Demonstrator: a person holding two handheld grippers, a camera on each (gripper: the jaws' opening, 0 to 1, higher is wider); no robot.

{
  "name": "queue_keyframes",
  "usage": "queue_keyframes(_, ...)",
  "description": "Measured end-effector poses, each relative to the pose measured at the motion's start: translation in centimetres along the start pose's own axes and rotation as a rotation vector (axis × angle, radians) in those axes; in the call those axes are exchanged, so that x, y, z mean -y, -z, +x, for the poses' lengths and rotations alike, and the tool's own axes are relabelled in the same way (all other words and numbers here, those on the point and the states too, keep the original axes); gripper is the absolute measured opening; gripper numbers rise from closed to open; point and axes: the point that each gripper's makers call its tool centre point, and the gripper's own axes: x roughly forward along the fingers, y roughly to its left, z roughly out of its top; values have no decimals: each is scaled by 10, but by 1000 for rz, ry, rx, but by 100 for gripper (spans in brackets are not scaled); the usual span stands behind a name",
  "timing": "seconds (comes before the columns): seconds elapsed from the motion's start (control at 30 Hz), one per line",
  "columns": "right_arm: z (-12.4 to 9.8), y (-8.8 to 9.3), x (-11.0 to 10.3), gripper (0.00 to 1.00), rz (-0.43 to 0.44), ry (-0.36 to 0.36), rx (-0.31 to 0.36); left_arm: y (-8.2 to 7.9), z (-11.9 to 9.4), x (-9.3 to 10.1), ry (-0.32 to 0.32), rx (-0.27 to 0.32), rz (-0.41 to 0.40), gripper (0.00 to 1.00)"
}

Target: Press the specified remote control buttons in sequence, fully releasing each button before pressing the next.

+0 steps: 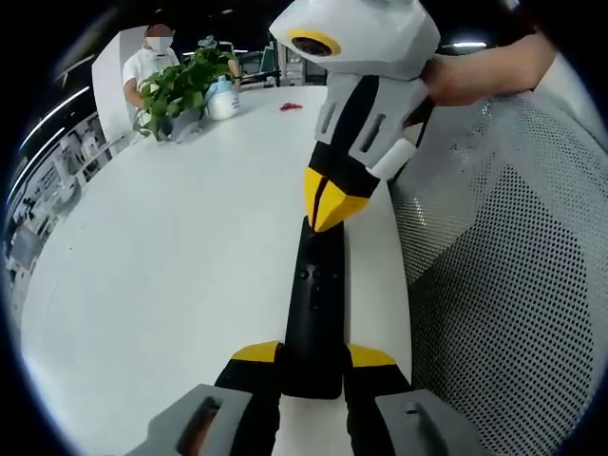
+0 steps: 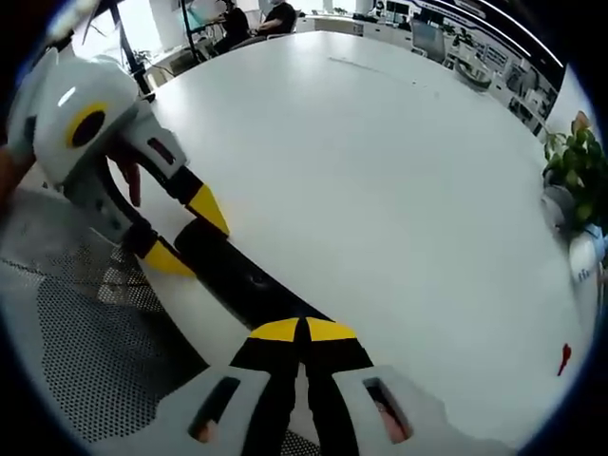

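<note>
White table (image 1: pixel 171 256) spreading across left gripper view, mesh chair (image 1: pixel 513 285) at right, plant (image 1: pixel 180 85) upper left. Black remote (image 1: pixel 315 304) lying centre frame, no writing readable on it. Left gripper (image 1: pixel 313 356) clamping remote's near end btwn its jaws. Right gripper (image 1: pixel 332 214), hand (image 1: pixel 475 76) holding it upper right, jaws closed, tip touching remote's far end

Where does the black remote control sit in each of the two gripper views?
Left gripper view: the remote control runs up the centre from between the left gripper's fingers to the right gripper's closed tips.
Right gripper view: the remote control lies diagonally left of centre, held by the left gripper.
Shared landmark: the potted plant on the white table.
</note>
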Motion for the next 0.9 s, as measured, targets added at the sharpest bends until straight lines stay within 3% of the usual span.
queue_keyframes(0.43, 0, 0, -2, 0, 7, -12, -4, 0, 0, 0, 0, 2, -1, 25)
queue_keyframes(0.73, 0, 0, -2, 0, -57, -8, 15, 0, 0, 0, -2, -2, -2, 25)
queue_keyframes(0.9, 0, 0, -1, 0, -26, -14, 17, 0, 0, 0, -3, -2, -3, 25)
